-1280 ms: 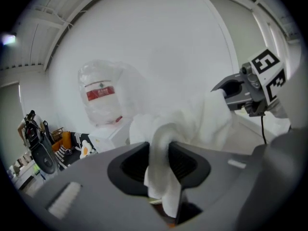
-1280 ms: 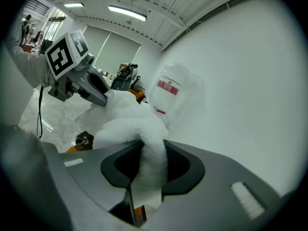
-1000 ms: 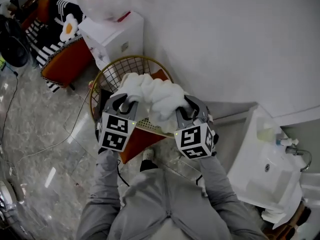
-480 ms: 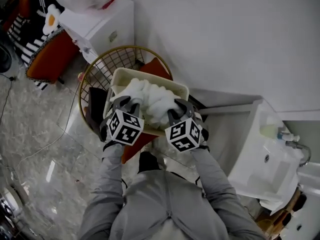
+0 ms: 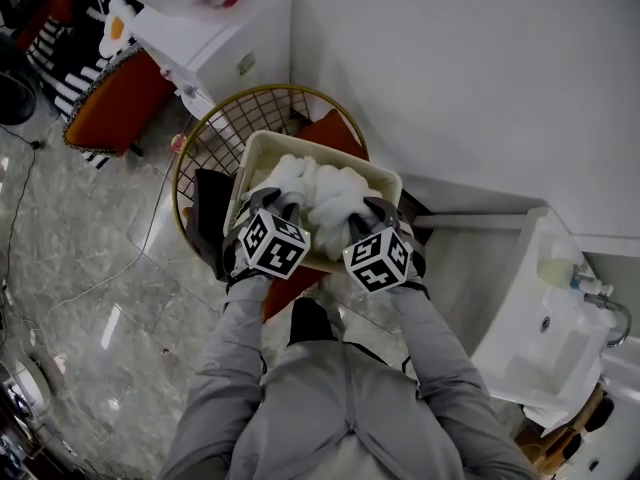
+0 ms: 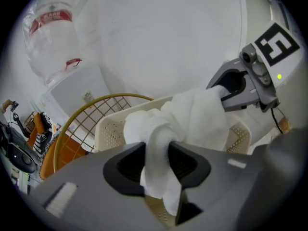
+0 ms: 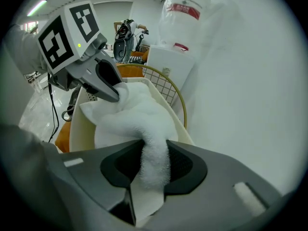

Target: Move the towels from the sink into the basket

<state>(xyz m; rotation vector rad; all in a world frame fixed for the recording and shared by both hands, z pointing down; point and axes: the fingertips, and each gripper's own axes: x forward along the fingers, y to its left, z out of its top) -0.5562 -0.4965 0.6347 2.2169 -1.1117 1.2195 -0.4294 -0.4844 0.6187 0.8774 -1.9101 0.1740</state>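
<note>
Head view, nearest first: your grey sleeves (image 5: 238, 353) reached forward and down, and each hand carried a gripper with its marker cube turned up toward you. Your left gripper (image 5: 268, 203) was pinching one end of the white towel (image 5: 320, 190). Your right gripper (image 5: 372, 211) was pinching the other end, and the bunched cloth lay between the two. In the left gripper view the jaws were clamped on a fold of towel that ran between the pads and hung out below them. In the right gripper view the jaws squeezed a thick roll of the cloth in the same way. The towel's bulk sat low within the rim of the cream basket (image 5: 252, 158); no view showed you whether it touched the bottom. The basket overlapped the near side of a round gold wire bin (image 5: 205, 138). Past that stood a white cabinet (image 5: 235, 48) against the wall. The sink (image 5: 530, 353) lay well apart at your right, by the same wall.
</note>
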